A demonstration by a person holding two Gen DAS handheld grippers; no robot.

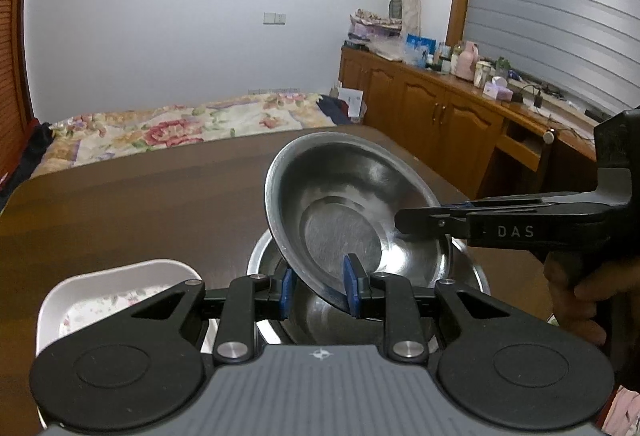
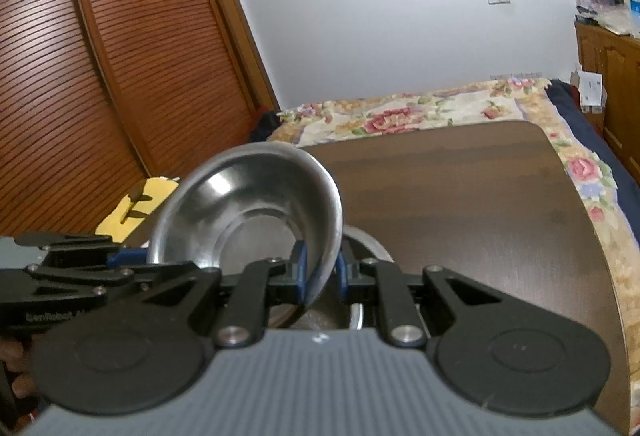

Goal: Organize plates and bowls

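Note:
A small steel bowl hangs tilted above a larger steel bowl that sits on the brown table. My left gripper is shut on the small bowl's near rim, with the blue pads on either side of its wall. From the right, my right gripper pinches the opposite rim. In the right wrist view the same small bowl is clamped between the right gripper's pads, the left gripper grips it from the left, and the larger bowl shows below.
A white dish with a floral pattern stands on the table left of the bowls. A yellow object lies beyond the table's left side. A flowered bed lies past the far edge, with wooden cabinets at right.

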